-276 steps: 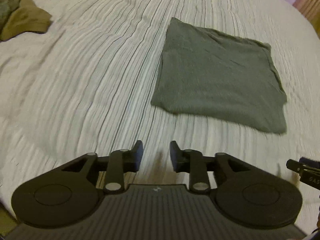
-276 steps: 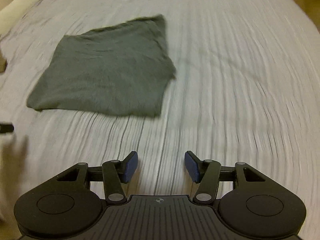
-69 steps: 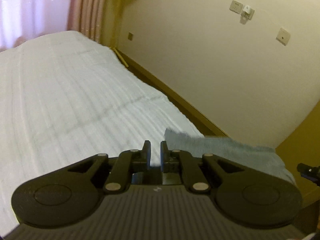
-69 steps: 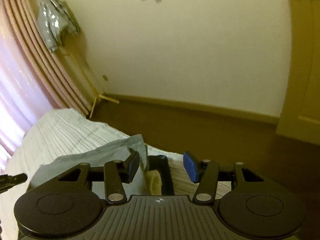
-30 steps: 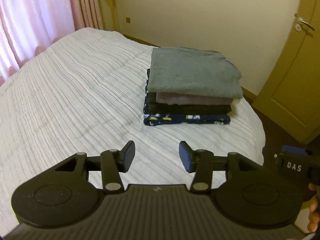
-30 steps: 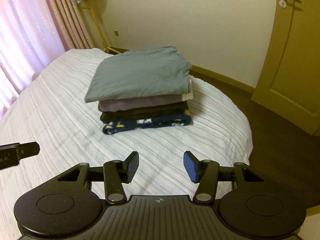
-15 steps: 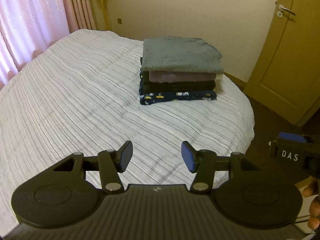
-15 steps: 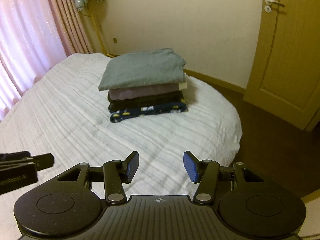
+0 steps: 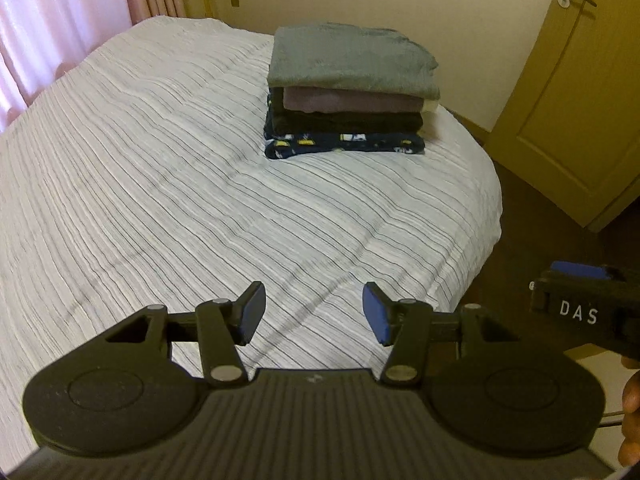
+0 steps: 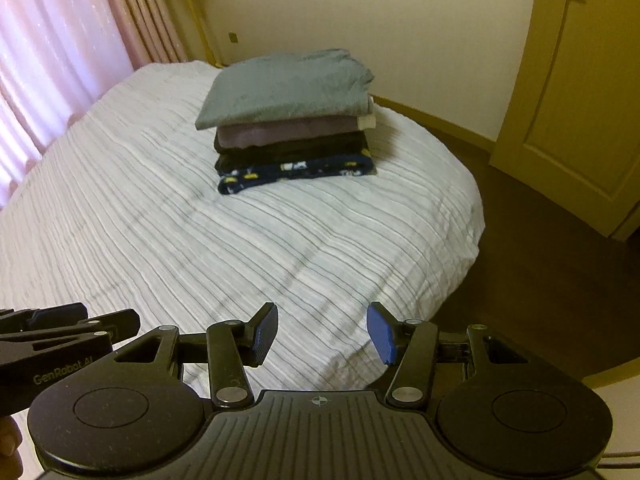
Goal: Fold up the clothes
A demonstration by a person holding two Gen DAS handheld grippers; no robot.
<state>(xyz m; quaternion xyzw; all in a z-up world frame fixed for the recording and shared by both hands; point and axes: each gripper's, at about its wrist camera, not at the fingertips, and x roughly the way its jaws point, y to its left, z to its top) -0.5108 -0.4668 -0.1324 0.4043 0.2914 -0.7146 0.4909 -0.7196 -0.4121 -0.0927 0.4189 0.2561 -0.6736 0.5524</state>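
Both tools are empty: your left hand-held gripper stands wide with nothing between its blue pads, and your right hand-held gripper is spread about as far, also over bare bedspread. The clothes are all in one place, a stack of folded clothes near the far corner of the bed, well apart from both tools: a grey-green folded garment on top, a mauve one under it, a black one below that, and a navy patterned piece at the bottom against the striped cover. No unfolded garment shows in either view, so the folding looks close to finished, though the rest of the bed lies outside the frames. The main risk from here is the stack itself: the top garment overhangs the layers beneath on one side and the pile sits near the bed's rounded edge, so a nudge from a swinging tool, or a tug on the bedspread, could slide the layers or tip them toward the brown floor. The two tools also ride close beside each other, so crossing them could knock them together. Around you are pink curtains, a cream wall and a closed door; nothing stands between the tools and the stack.
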